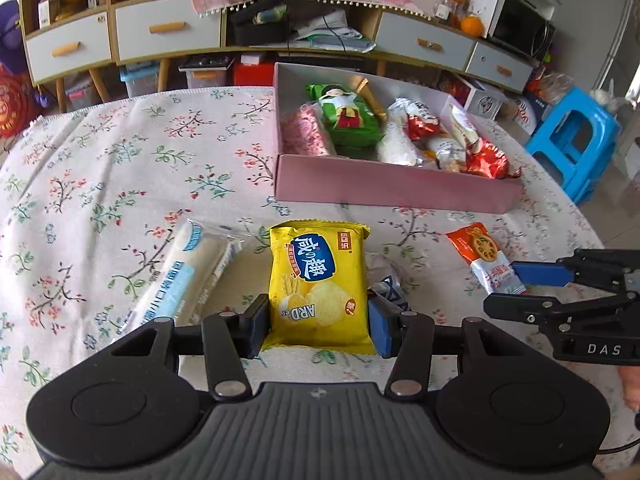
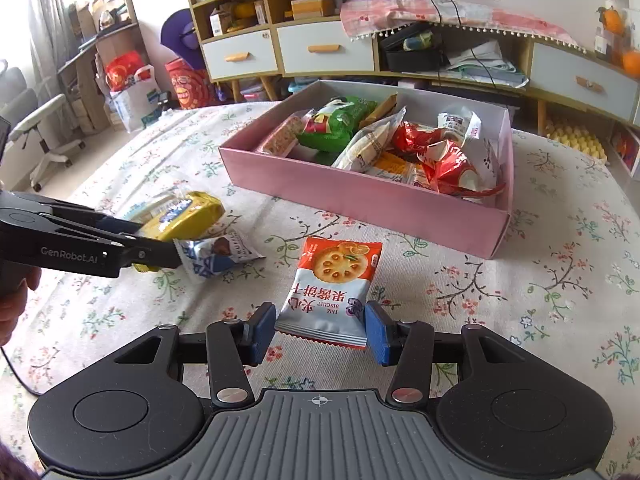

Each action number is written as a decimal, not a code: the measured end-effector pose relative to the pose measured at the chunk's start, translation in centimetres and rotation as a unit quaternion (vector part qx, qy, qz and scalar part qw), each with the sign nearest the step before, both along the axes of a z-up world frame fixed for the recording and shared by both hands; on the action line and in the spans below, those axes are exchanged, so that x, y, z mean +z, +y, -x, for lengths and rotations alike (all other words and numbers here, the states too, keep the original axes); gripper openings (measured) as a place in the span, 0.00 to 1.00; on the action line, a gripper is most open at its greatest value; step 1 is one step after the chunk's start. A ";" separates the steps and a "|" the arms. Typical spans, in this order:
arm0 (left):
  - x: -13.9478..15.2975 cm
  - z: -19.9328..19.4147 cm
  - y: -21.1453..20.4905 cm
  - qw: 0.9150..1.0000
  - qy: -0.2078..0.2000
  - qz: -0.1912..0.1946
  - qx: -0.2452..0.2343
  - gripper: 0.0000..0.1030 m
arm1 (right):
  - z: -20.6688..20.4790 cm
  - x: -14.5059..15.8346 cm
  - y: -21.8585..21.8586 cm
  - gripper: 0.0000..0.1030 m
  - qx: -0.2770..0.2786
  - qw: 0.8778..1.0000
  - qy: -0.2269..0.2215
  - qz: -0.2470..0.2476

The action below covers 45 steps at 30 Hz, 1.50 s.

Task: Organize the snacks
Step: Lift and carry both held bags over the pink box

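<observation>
Both grippers sit closed on packets low over the flowered tablecloth (image 1: pixel 120 152): the left gripper (image 1: pixel 318 326) clamps the yellow cracker bag (image 1: pixel 318 284) by its near end, the right gripper (image 2: pixel 320 330) the smaller jam biscuit packet (image 2: pixel 332 284) likewise. Each looks light, crinkly and slippery with brittle contents, so a gentle hold across the sealed end seems best. Beyond them, the pink box (image 2: pixel 360 204) is already crowded with snacks.

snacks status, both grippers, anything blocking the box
Left gripper shut on yellow cracker pack. Right gripper shut on jam biscuit pack. Pink box open, path clear.
</observation>
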<state>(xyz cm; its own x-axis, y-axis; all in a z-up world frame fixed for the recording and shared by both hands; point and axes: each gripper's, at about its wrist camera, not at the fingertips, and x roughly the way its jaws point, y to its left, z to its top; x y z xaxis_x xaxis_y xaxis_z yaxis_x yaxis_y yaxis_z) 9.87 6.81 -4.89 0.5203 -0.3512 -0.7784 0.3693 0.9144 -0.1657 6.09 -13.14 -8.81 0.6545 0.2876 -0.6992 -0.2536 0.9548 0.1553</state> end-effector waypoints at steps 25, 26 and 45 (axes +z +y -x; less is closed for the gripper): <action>3.2 -1.9 -3.0 0.998 -0.050 0.050 0.003 0.45 | -1.1 5.4 -3.2 0.46 -0.046 0.995 -0.055 -0.072; 3.3 -2.1 -3.2 0.997 -0.051 0.051 0.004 0.45 | -1.4 5.5 -3.4 0.46 -0.047 0.994 -0.057 -0.076; 3.0 -7.3 -5.6 0.996 -0.048 0.059 0.045 0.46 | -8.8 6.0 -6.8 0.46 -0.093 0.988 -0.073 -0.094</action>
